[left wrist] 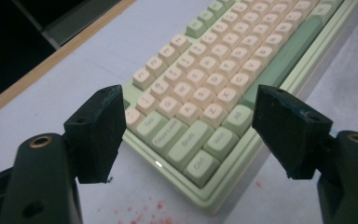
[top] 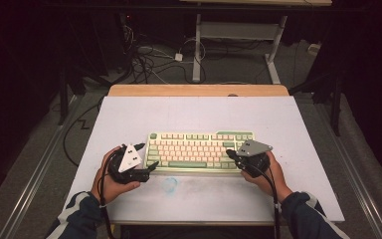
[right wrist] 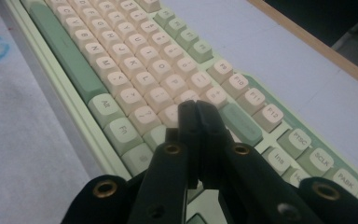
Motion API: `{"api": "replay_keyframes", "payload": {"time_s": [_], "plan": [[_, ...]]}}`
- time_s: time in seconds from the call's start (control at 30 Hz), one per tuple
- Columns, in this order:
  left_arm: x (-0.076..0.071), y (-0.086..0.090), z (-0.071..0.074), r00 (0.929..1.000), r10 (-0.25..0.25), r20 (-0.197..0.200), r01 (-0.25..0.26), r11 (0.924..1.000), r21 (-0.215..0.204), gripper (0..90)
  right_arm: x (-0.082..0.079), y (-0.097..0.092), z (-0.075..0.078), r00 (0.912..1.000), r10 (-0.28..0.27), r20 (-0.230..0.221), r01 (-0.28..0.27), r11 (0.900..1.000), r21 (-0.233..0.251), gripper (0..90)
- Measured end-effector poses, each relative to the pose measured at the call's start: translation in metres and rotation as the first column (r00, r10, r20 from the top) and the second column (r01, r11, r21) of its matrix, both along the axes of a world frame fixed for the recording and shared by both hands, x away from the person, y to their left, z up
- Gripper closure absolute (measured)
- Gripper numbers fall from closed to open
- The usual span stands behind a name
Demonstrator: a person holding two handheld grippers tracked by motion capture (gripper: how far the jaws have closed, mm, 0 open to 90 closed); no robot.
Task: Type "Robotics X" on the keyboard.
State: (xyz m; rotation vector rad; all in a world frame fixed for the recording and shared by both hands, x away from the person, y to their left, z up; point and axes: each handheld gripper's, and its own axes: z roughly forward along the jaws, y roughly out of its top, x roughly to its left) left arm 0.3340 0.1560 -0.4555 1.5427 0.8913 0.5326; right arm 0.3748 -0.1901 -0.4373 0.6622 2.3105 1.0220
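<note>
A pale green keyboard [top: 199,149] with cream and green keys lies in the middle of the white table top [top: 194,112]. My left gripper [top: 147,156] sits at the keyboard's left end, jaws wide apart and open. In the left gripper view, the keyboard's [left wrist: 205,84] lower left corner lies just beyond the open left gripper [left wrist: 191,116], with nothing pressed between the pads. My right gripper [top: 229,153] is at the keyboard's right end, shut. In the right gripper view, the closed tips of the right gripper [right wrist: 196,106] hover over the keys [right wrist: 135,79] near the right-hand block; contact cannot be told.
A blue smudge [top: 170,184] marks the table in front of the keyboard, and red specks [left wrist: 144,210] lie near its left corner. A wooden strip [top: 199,90] borders the far edge. Cables and a desk frame [top: 197,55] stand on the floor behind.
</note>
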Motion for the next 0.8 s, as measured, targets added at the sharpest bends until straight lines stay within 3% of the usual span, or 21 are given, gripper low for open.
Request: {"api": "replay_keyframes", "payload": {"time_s": [0.13,0.3,0.5,0.8], "plan": [[-0.009,0.008,-0.007,0.9997,0.008,-0.021,-0.008,0.9999,0.009,24.0,0.004,0.005,0.002,1.0,0.004,0.0,-0.004,1.0,-0.003,90.0],[-0.019,0.018,-0.018,0.9991,0.026,-0.034,-0.025,0.9985,0.048,23.2,0.01,0.011,0.001,0.9999,0.01,-0.004,-0.01,0.9999,-0.009,90.0],[-0.024,0.029,-0.024,0.9964,0.056,-0.064,-0.054,0.998,0.033,23.2,0.019,0.021,0.004,0.9998,0.012,-0.015,-0.012,0.9999,-0.009,90.0],[-0.024,0.027,-0.025,0.9954,0.058,-0.076,-0.056,0.9979,0.031,20.9,0.03,0.035,0.007,0.9992,0.024,-0.031,-0.024,0.9997,-0.003,90.0]]}}
